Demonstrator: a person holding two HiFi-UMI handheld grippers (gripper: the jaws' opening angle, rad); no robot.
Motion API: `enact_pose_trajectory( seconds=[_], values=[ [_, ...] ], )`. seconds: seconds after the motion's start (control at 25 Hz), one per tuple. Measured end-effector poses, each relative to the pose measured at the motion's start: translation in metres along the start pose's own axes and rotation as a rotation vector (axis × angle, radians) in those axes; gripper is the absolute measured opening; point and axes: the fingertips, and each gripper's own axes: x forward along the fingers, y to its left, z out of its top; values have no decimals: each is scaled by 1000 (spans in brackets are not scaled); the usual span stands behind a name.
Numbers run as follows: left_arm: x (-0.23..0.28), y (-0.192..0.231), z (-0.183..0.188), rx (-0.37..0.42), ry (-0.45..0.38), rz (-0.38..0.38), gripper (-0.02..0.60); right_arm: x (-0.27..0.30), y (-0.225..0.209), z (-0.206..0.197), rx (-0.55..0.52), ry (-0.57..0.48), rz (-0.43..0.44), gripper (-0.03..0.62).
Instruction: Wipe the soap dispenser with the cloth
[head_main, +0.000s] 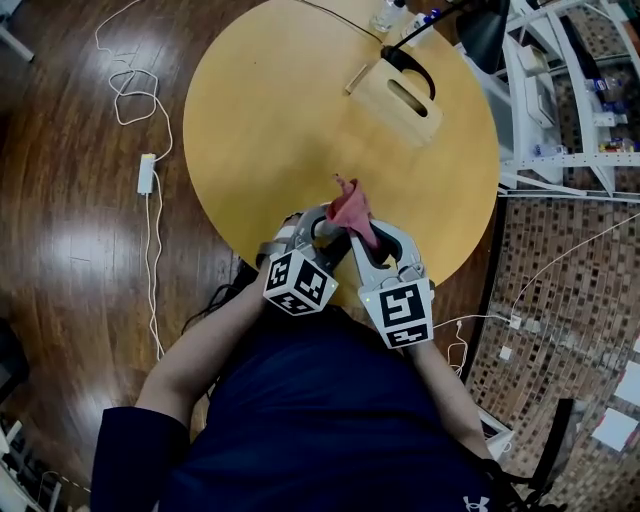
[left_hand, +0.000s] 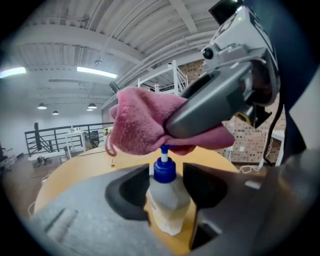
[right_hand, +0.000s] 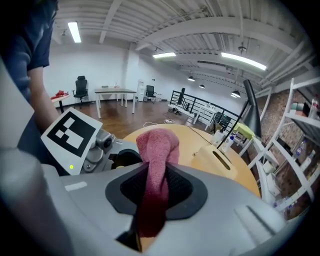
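- The left claw (left_hand: 167, 195) pinches the soap dispenser (left_hand: 165, 205) at its shoulders, with the bottle between the pads just under the blue pump head (left_hand: 164, 170). The hold is high on a rounded, probably slick body. A sideways push from wiping could twist the bottle in the pads or let it slide out below them.
- The right claw (right_hand: 155, 187) is pressed together on the pink cloth (right_hand: 156, 155), which bunches out beyond its tips. The cloth appears to rest on top of the pump, just ahead of the left claw. Bearing down there could work the pump and squirt soap onto the cloth.
- The cloth is caught by one narrow fold, so dragging it hard over the nozzle might pull it free of the right claw.
- The right claw's body hangs just above the left claw's tips. With the two so crowded, a wide wiping stroke could knock them together and jolt the bottle.
- The left claw's pads cover part of the bottle's sides, so those patches would likely go unwiped.
- Both claws hang over the near rim of the surface (head_main: 260, 120). A bottle that slipped here could roll off to the floor.
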Motion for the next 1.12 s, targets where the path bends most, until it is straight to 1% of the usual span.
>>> enact_pose_trajectory(
  seconds=[0.08,0.2,0.28,0.36,0.44,0.52,0.72,0.8,0.96,1.04,1.12],
  values=[
    [0,1,0,3,-1,4,209,7,-8,2,6,1,-1,72],
    [-1,0,1,2,0,8,210,16,-25,-1,61,17,-5,72],
    [0,-1,1,-4,1,8,211,11,-23,-1,69,19,2,71],
    [0,-1,2,-8,1,8,212,3,-8,1,34,18,20,71],
    [-1,1,1,-2,1,10,212,-1,6,1,-23,28,38,71],
    [-2,2,0,4,3,17,209,3,5,2,-46,29,38,71],
    [-2,1,0,4,13,17,209,19,-24,2,83,21,25,71],
    [-1,1,0,1,15,15,212,13,-20,1,82,16,36,71],
    [-1,1,1,-2,15,12,212,-3,5,1,2,-3,63,71],
    [-1,1,0,4,18,10,212,-1,1,-2,23,-19,66,71],
    [-2,2,-1,7,19,10,212,7,-17,-6,88,-31,49,71]
  ],
)
